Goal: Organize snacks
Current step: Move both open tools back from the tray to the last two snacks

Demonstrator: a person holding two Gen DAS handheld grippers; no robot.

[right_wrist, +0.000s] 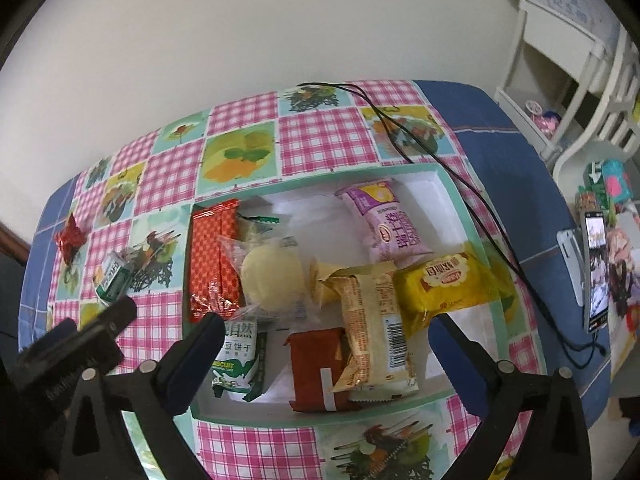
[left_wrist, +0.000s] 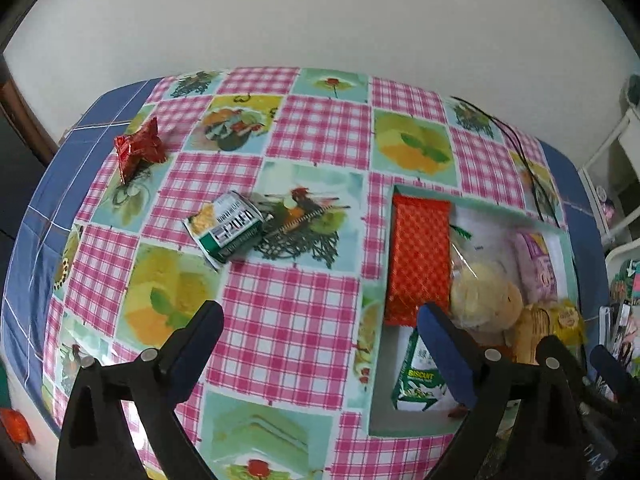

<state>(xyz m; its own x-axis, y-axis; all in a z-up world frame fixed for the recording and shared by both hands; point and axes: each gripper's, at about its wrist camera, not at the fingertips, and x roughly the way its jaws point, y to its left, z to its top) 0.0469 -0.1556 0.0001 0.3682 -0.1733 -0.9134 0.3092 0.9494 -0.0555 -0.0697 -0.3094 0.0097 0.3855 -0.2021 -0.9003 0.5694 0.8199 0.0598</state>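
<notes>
we held both tongs spread wide with nothing between them: the left tongs over the glossy checked cloth of the desk, the right tongs above the shallow white box. inside it lay crinkly snack packets: a red diamond-patterned packet at nine o'clock, a round pale bun in clear film, a yellow pillow-shaped packet at three. a small green packet and a crumpled red foil wrapper lay outside on the cloth.

My shallow white box holds mixed snack packets; a green biscuit pack and red wrapper lie outside it.
</notes>
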